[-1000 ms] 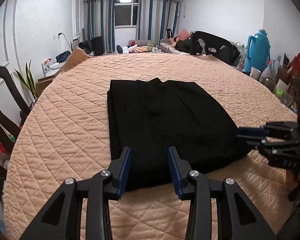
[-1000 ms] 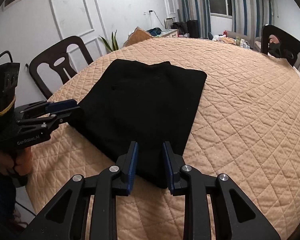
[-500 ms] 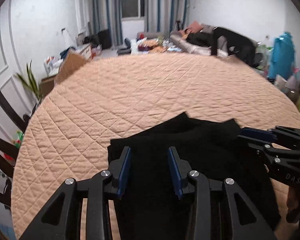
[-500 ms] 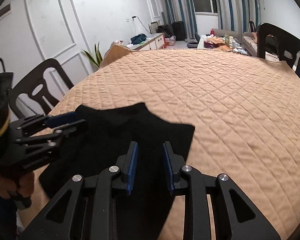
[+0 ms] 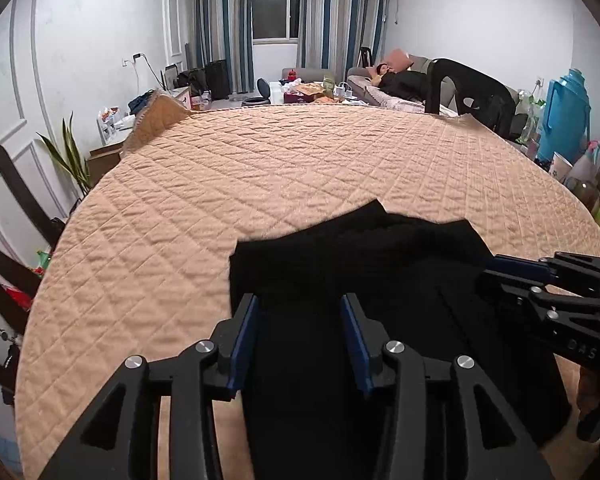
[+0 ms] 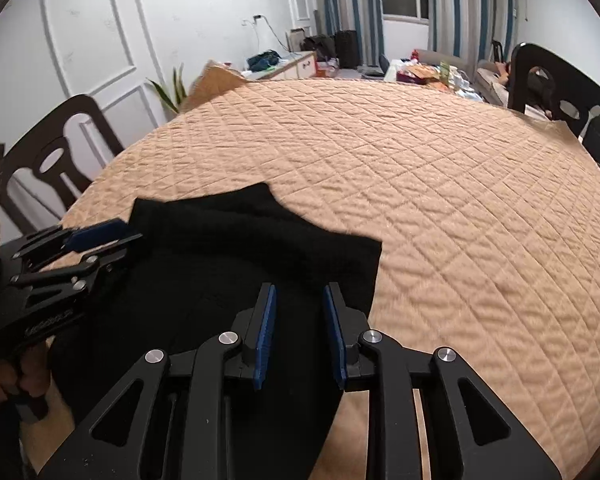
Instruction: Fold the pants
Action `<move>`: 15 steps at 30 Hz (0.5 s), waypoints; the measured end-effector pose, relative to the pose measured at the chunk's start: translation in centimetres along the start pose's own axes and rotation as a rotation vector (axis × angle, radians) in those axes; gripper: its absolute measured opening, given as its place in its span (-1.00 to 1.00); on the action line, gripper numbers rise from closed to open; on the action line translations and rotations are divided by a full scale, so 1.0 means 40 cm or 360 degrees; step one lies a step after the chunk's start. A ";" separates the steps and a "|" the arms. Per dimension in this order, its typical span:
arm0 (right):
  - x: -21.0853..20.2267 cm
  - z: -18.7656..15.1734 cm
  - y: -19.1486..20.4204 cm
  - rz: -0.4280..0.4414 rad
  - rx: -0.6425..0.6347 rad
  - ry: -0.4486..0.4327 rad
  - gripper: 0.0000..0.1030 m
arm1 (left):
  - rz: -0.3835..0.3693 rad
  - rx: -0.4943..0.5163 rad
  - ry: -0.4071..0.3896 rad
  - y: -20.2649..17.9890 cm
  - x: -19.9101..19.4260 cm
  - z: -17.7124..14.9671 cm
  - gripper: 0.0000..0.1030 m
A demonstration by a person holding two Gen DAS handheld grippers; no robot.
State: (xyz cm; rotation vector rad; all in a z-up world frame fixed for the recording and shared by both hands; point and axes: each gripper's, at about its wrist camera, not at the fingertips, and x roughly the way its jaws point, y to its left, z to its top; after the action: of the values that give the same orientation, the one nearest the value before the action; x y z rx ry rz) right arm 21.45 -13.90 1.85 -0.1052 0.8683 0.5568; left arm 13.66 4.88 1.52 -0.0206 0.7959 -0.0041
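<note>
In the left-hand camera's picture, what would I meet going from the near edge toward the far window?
Black two-finger left gripper with blue pads → black folded pants → peach quilted table cover → cluttered low table → striped curtains and window.

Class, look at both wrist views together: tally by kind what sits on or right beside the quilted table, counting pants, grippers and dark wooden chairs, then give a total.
Black pants: 1
Grippers: 2, the left gripper and the right gripper
Dark wooden chairs: 2, one at the left, one at the far right
Total: 5
</note>
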 end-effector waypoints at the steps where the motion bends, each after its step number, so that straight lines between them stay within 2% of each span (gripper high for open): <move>1: -0.022 -0.022 0.010 0.0013 -0.0023 -0.0017 -0.50 | 0.0008 0.0002 0.0007 0.000 -0.013 -0.011 -0.11; 8: -0.106 -0.124 0.057 0.0042 -0.0111 -0.0035 -0.50 | 0.0048 -0.0015 0.0006 -0.001 -0.094 -0.102 -0.11; 11: -0.132 -0.162 0.070 0.0010 -0.0151 -0.0044 -0.50 | 0.0049 -0.0037 -0.0013 -0.004 -0.128 -0.136 -0.11; 15: -0.152 -0.191 0.059 0.0030 -0.0110 -0.0035 -0.50 | 0.0034 -0.0076 -0.0030 -0.003 -0.157 -0.161 -0.11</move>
State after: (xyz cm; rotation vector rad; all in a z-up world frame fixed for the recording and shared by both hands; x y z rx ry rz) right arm 11.84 -16.78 1.74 -0.1539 0.8296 0.6047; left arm 4.66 4.73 1.51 -0.0573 0.7770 0.0353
